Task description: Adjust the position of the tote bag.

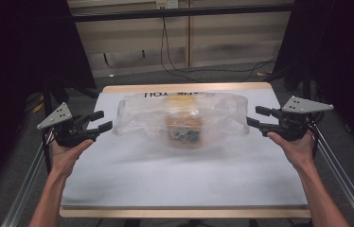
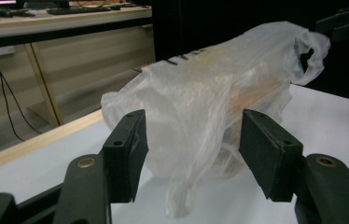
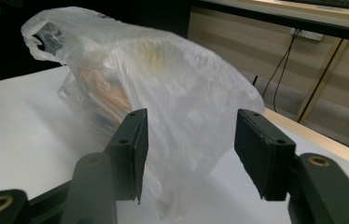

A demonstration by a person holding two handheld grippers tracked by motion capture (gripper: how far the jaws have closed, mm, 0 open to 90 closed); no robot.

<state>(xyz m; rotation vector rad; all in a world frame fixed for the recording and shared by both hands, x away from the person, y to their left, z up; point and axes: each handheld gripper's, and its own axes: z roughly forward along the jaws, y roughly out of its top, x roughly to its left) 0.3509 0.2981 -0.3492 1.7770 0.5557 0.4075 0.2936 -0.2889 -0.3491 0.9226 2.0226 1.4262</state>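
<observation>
The see-through plastic bag (image 1: 184,113) sat in the middle of the white counter (image 1: 184,179), toward the far side, and it was draped over a jar (image 1: 184,127) that stood inside it. The jar looked like it had a yellow lid and something brown and dark in it, but the thin plastic made it too blurry to say what. The left tool (image 1: 100,121) was at the bag's left end and the right tool (image 1: 255,117) was at its right end, one on each side. Both tools were spread wide and held nothing. In the left gripper view, the left tool (image 2: 191,154) had a hanging bit of the bag sitting between its jaws, but the jaws were not pressing on it. The right gripper view showed the same thing for the right tool (image 3: 189,149), with a loose flap of plastic in the gap. So the step in hand seemed to be getting ready to grab the bag at both ends. The next move would likely be to squeeze each tool shut on the plastic. It should be done gently, because the bag was thin and floppy and could slip out, and a hard pull might tip the jar over.
</observation>
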